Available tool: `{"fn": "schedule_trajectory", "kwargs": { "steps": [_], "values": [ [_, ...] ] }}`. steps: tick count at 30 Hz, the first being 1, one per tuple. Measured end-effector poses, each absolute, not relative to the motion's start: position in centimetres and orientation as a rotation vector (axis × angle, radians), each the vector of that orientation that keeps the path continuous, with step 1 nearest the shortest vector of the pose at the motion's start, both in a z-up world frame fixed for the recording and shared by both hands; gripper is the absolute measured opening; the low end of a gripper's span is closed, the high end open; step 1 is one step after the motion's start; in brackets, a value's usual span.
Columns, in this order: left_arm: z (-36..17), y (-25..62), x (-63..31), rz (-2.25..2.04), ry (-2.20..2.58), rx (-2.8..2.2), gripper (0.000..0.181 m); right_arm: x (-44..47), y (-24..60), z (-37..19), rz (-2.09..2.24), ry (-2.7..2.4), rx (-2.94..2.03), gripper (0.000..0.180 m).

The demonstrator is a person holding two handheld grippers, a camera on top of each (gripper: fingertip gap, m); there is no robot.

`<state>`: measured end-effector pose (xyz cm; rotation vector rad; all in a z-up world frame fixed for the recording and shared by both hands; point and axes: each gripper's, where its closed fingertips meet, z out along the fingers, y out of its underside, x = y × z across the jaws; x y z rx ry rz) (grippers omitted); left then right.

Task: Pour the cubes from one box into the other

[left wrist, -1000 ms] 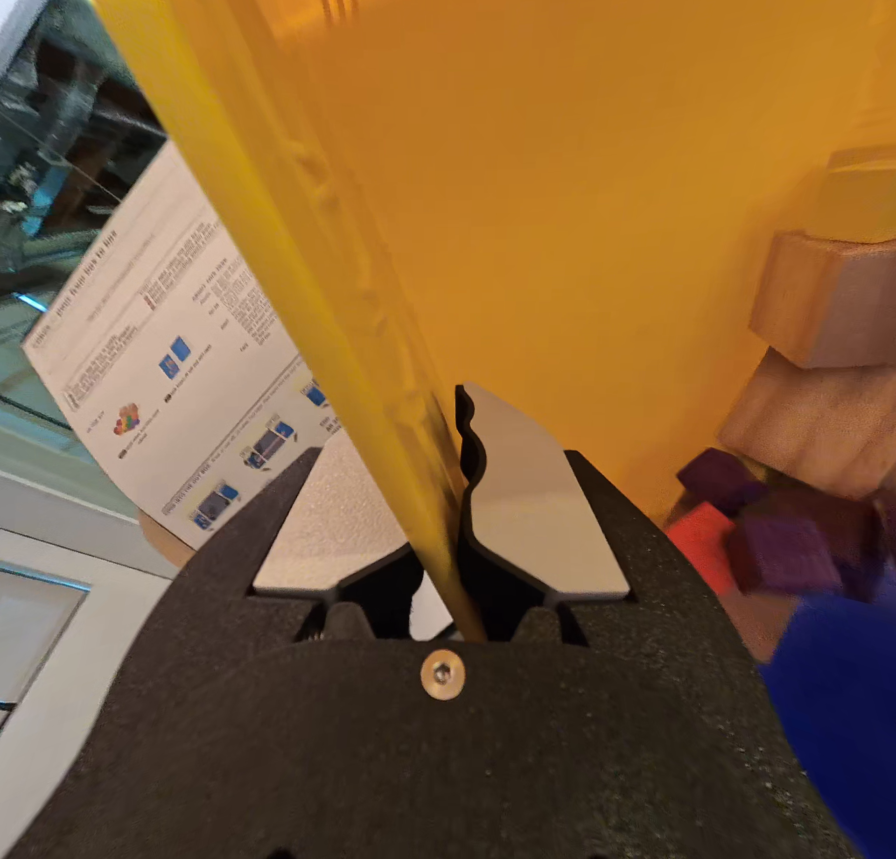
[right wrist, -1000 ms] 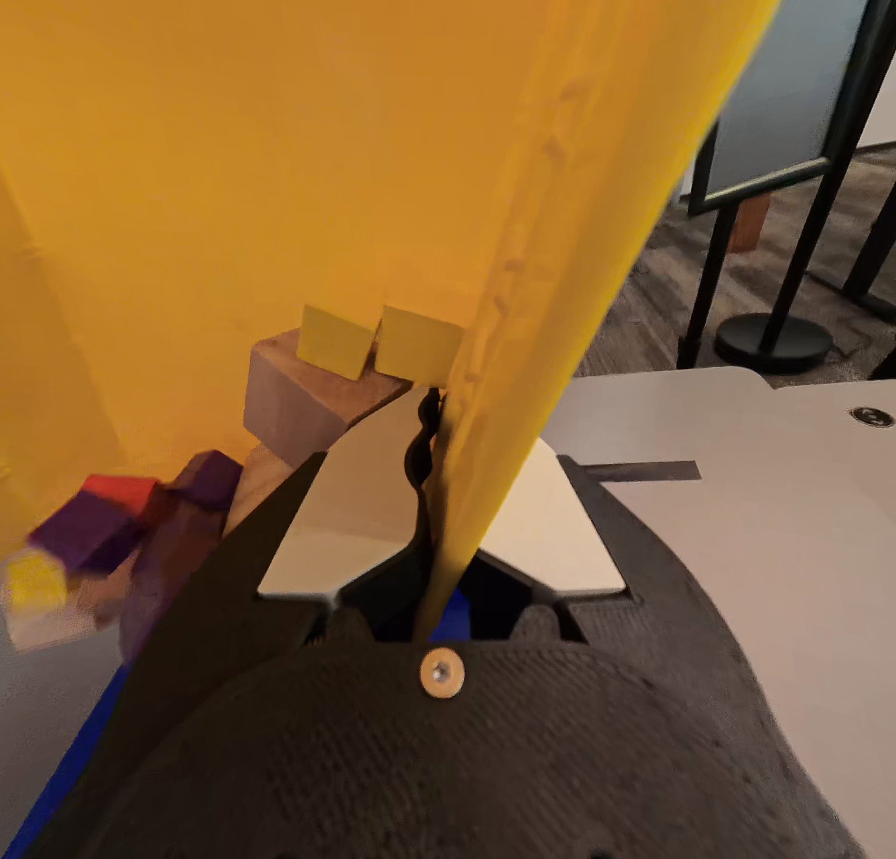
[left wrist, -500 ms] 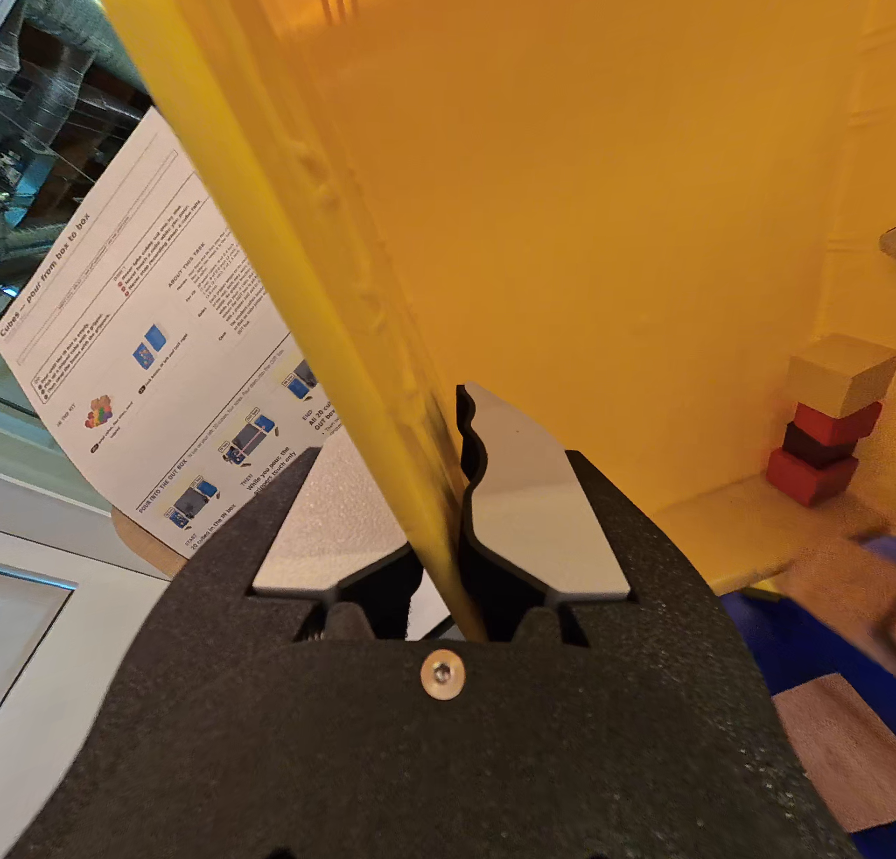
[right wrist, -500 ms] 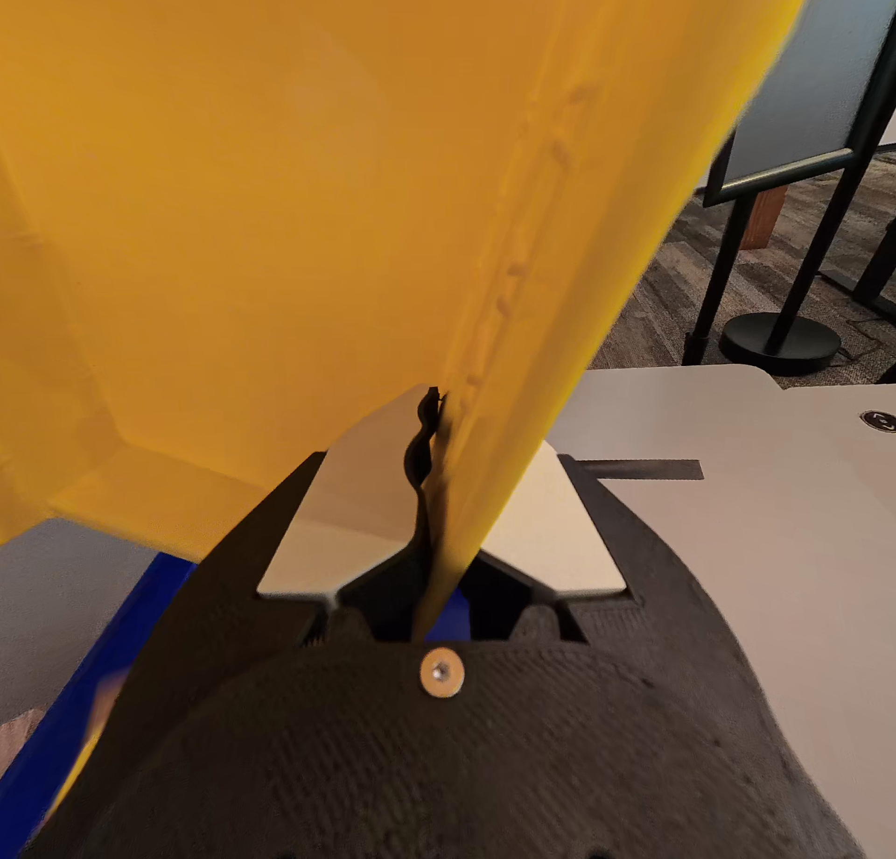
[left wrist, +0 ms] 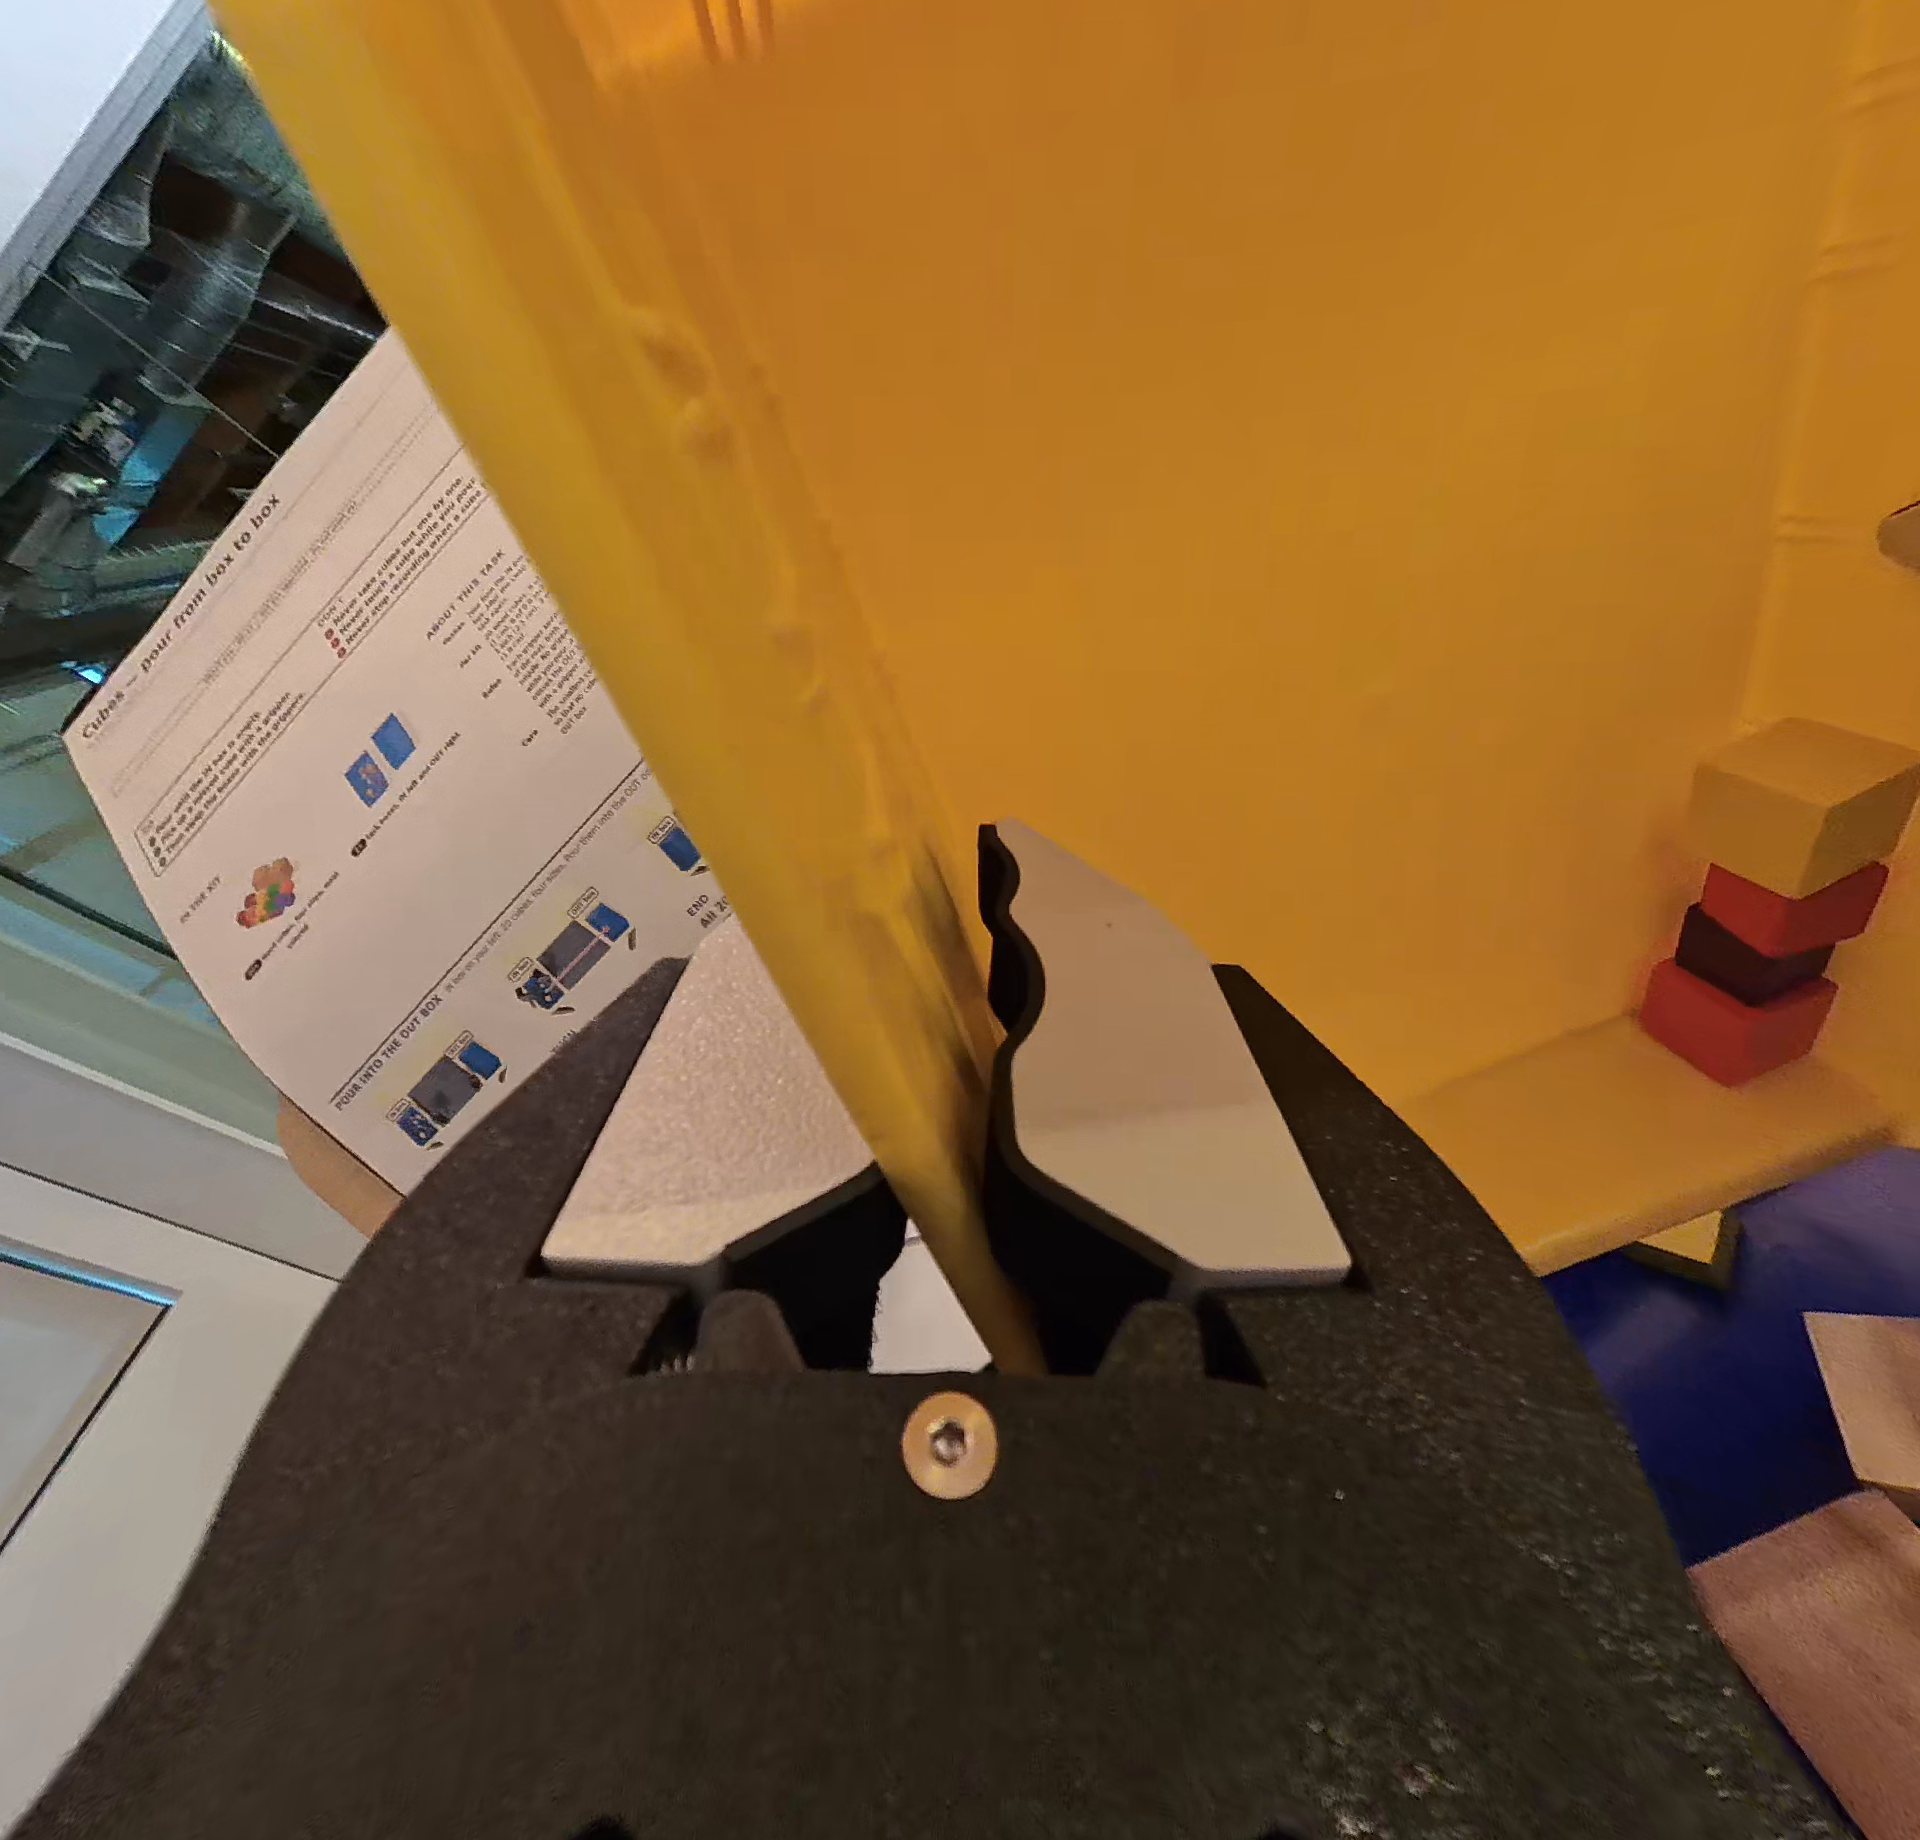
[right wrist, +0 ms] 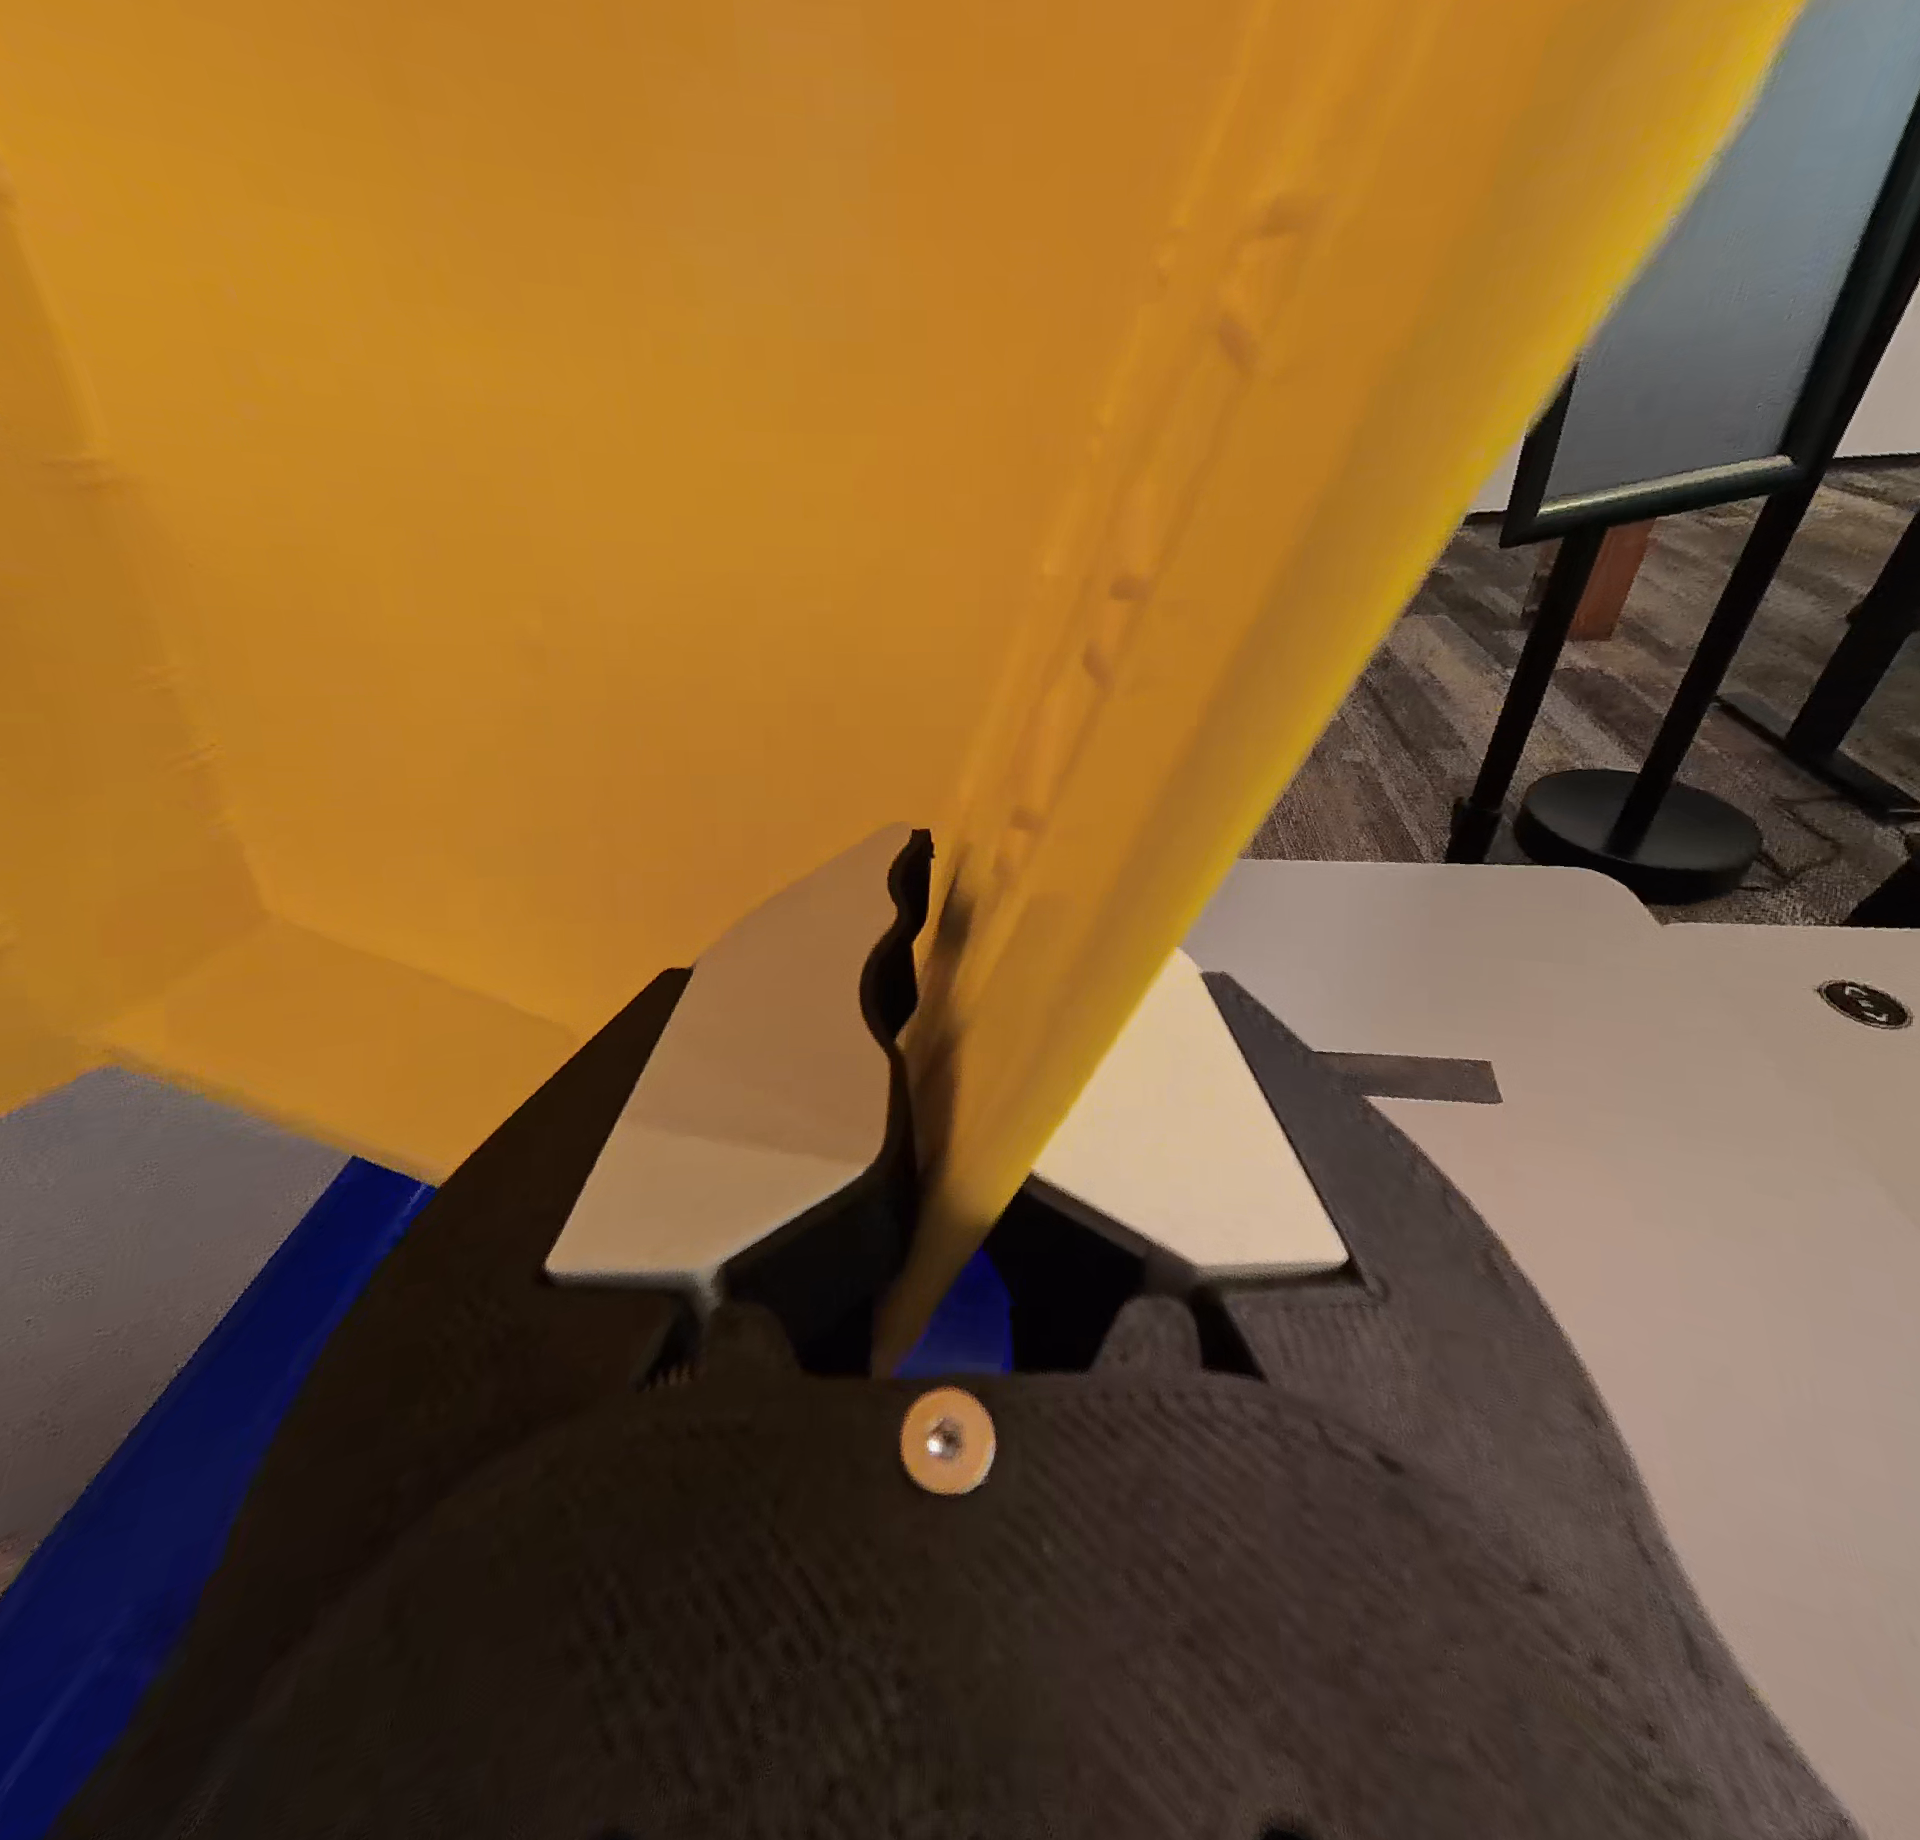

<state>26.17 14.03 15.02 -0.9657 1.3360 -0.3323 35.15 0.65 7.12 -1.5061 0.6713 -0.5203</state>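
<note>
Left wrist view: we pinch the yellow box (left wrist: pixel 1247 440) wall with both grippers; four cubes (left wrist: pixel 1766 938) stuck right of the jaws, blue box (left wrist: pixel 1704 1375) below.

Instruction sheet (left wrist: pixel 343 834): a white printed page with small coloured pictures is being seen at the left of the left wrist view, tilted, its lower corner lying over a brown rounded piece (left wrist: pixel 332 1162).
Ceiling ducts (left wrist: pixel 156 356): dark pipework is being shown above the sheet.
Table (right wrist: pixel 1662 1323): a pale grey top is being shown at the right of the right wrist view; a dark strip of tape (right wrist: pixel 1423 1078) and a small round black fitting (right wrist: pixel 1865 1004) are lying on it.
Sign stand (right wrist: pixel 1642 834): a black round base with slim posts is standing beyond the table, a framed panel (right wrist: pixel 1745 336) being carried above.
Floor (right wrist: pixel 1403 730): dark mottled carpet is being seen behind.
</note>
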Motion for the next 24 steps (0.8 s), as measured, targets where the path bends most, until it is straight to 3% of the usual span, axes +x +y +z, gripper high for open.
{"fn": "schedule_trajectory", "kwargs": {
  "steps": [14,24],
  "values": [
    [13.2,15.3,26.2,-0.356,1.337,-0.997,0.010,35.3,1.6,5.9,-0.541,0.654,-1.539,0.006],
    [15.1,14.6,25.4,-0.388,1.302,-0.925,0.010,34.3,0.9,8.0,-0.621,0.587,-1.457,0.009]
  ]
}}
